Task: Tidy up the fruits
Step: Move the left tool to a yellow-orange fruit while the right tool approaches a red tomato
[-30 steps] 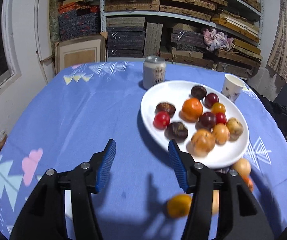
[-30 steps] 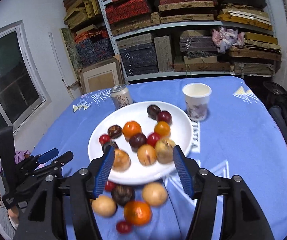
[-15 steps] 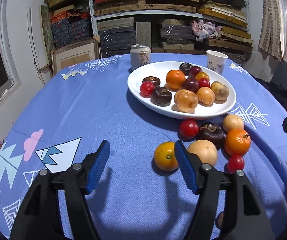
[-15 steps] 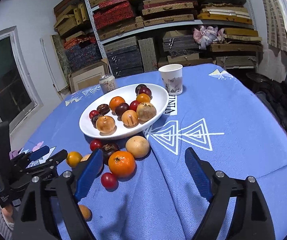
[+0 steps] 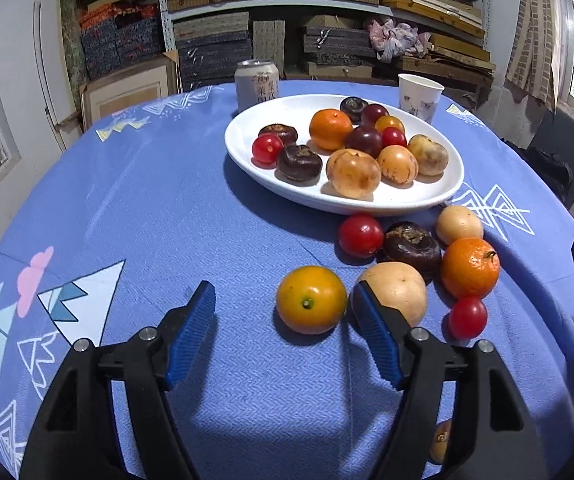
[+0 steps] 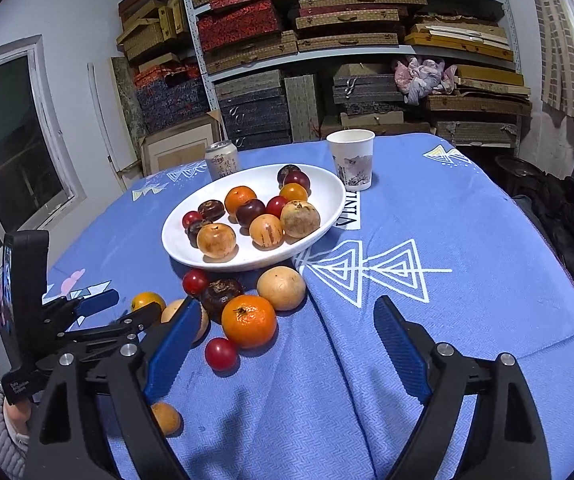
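Now, my tongs:
left gripper (image 5: 285, 334): half-open, empty.
right gripper (image 6: 287, 344): jaws opening, empty.
Risk: yellow fruit (image 5: 311, 299) rolls toward the table's near edge if I nudge it.

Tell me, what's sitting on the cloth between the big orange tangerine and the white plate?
In the right wrist view, a dark brown fruit and a pale tan fruit lie between the tangerine and the plate.

place: storeroom | signs: shelves (image 6: 327, 60) crammed with stacked boxes (image 6: 239, 28) | framed boards (image 5: 127, 88) against wall | table (image 6: 447, 220) squeezed in front
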Available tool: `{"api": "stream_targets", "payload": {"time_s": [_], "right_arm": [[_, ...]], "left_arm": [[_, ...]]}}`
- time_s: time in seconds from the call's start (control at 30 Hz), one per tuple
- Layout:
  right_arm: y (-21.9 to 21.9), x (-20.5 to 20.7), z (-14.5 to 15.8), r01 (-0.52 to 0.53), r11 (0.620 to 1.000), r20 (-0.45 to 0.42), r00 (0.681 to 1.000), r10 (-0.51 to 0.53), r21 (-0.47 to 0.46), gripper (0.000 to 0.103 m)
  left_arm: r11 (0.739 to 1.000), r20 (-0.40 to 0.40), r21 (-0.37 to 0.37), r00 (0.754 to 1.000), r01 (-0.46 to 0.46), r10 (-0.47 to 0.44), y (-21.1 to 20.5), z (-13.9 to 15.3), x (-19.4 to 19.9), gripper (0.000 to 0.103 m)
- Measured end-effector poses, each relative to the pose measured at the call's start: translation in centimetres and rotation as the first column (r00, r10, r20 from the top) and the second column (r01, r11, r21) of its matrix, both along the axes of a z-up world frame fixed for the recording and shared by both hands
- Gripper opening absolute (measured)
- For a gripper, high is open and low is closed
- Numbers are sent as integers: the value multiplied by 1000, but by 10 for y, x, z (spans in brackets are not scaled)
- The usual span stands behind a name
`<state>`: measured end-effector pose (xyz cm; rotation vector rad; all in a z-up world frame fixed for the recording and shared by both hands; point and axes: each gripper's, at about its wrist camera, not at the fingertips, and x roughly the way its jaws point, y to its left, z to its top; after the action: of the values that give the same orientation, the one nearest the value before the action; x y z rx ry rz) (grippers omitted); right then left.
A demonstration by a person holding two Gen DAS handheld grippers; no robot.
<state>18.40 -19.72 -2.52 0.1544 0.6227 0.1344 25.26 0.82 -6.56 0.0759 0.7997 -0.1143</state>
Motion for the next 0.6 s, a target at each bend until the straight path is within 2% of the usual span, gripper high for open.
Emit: {"api": "stream_targets", "payload": {"time_s": [0.1, 0.27, 0.4, 0.53, 0.6], "right_arm": [[0, 0, -2, 0, 1000, -11, 1000, 0, 0, 89], [2, 2, -4, -6, 1000, -21, 1000, 6, -7, 89], [5, 4, -6, -12, 1000, -34, 999, 11, -15, 89], [11, 4, -10, -26, 999, -42, 999, 24, -32, 89], [15, 5, -13, -34, 998, -51, 998, 32, -49, 89]], "left_arm": [[1000, -13, -25, 1000, 11, -11, 0, -2, 1, 62], [998, -3, -20, 999, 54, -54, -7, -2, -1, 49], [996, -9, -42, 997, 73, -73, -8, -3, 2, 44], [996, -15, -58, 997, 73, -74, -7, -3, 4, 44], [995, -21, -58, 996, 80, -81, -8, -4, 5, 38]]}}
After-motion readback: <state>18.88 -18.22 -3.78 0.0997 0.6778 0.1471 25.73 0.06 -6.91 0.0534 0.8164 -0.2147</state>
